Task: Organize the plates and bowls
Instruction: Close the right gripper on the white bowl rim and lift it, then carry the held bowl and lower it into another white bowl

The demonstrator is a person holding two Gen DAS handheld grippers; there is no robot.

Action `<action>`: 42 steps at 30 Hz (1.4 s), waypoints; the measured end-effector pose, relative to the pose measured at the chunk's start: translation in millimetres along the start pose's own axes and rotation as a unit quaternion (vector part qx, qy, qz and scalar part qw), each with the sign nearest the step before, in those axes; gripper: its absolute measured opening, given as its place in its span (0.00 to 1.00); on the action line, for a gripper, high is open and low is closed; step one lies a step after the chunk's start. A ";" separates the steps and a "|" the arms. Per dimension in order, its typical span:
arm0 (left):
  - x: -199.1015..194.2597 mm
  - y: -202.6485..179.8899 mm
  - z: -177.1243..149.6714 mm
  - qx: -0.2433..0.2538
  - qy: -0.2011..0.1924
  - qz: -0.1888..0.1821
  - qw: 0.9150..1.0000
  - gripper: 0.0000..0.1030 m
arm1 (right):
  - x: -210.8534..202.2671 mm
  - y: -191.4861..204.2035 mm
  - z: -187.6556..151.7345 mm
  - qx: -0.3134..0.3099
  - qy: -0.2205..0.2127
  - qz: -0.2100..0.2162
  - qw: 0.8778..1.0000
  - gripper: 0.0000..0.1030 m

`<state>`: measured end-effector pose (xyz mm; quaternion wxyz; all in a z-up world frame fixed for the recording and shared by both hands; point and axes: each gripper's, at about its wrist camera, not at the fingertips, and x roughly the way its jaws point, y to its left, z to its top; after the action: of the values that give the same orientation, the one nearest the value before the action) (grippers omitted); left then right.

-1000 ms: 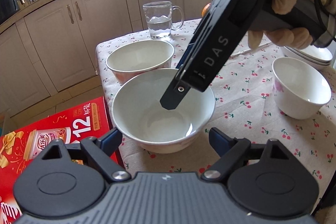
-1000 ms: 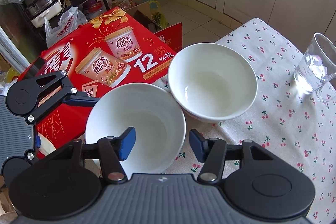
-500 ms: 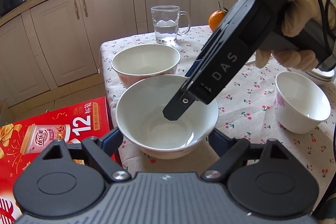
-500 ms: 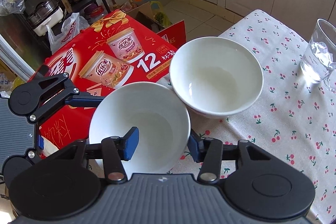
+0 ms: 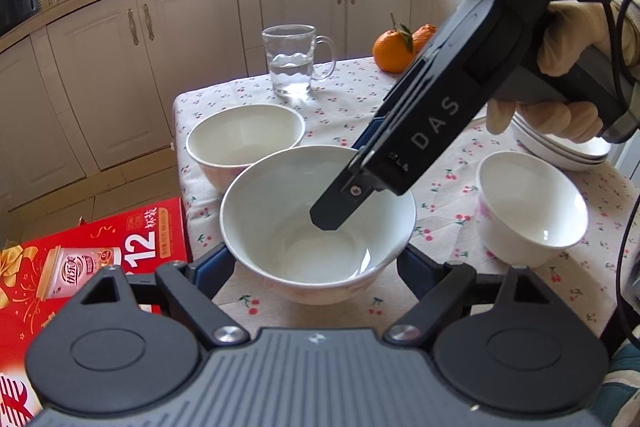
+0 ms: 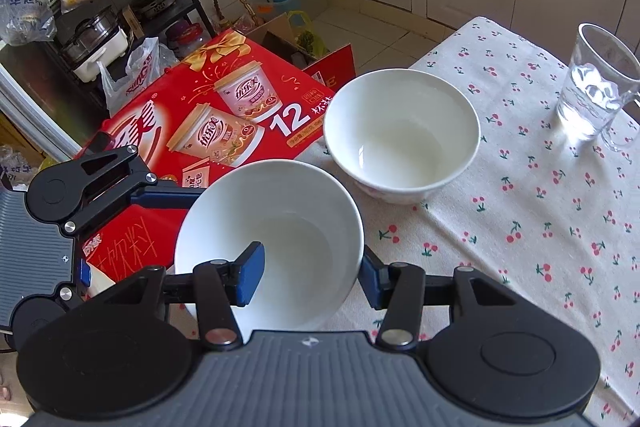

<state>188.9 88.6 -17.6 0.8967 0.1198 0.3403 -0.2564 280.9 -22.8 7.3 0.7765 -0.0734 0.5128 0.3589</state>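
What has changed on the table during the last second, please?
The right gripper has just been closing its jaws and now pinches the rim of the near bowl, one finger inside. The far bowl, glass mug and small bowl stayed put; the left gripper still straddles the near bowl.

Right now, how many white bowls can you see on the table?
3. One bowl sits nearest, pinched at its rim by the right tongs. A second bowl stands just behind it, near the table's edge. A third, smaller bowl stands at the right. More may be hidden behind the hand.

Glass mug point(image 5: 291, 61), oranges point(image 5: 394, 51), red carton point(image 6: 208, 131).
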 end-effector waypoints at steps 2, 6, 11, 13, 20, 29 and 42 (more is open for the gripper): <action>-5.9 -6.4 2.1 0.004 -0.001 -0.004 1.000 0.85 | -8.6 1.3 -5.5 0.000 -0.002 0.000 1.000 0.54; -15.1 -18.4 5.4 0.009 -0.003 -0.013 1.000 0.85 | -27.9 5.8 -19.1 -0.002 -0.012 -0.001 1.000 0.54; -23.1 -37.5 9.2 0.023 -0.006 -0.018 1.000 0.85 | -49.7 9.0 -35.8 -0.001 -0.021 -0.009 1.000 0.54; -25.6 -43.2 10.9 0.027 -0.006 -0.022 0.999 0.85 | -56.9 9.7 -41.8 0.000 -0.025 -0.013 1.000 0.54; -30.0 -67.4 17.6 0.044 -0.012 -0.030 0.998 0.85 | -79.8 5.4 -65.7 0.010 -0.042 -0.020 0.999 0.55; -24.2 -98.9 29.5 0.070 -0.014 -0.045 0.996 0.85 | -106.9 -8.8 -97.4 0.031 -0.062 -0.032 0.997 0.55; 0.5 -130.0 36.7 0.090 0.004 -0.074 0.993 0.85 | -122.6 -38.6 -133.1 0.070 -0.069 -0.050 0.994 0.56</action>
<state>138.9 -35.0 4.0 0.8594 0.1759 0.3275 -0.3511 179.7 -174.3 39.9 0.8299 -0.0193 0.4779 0.2873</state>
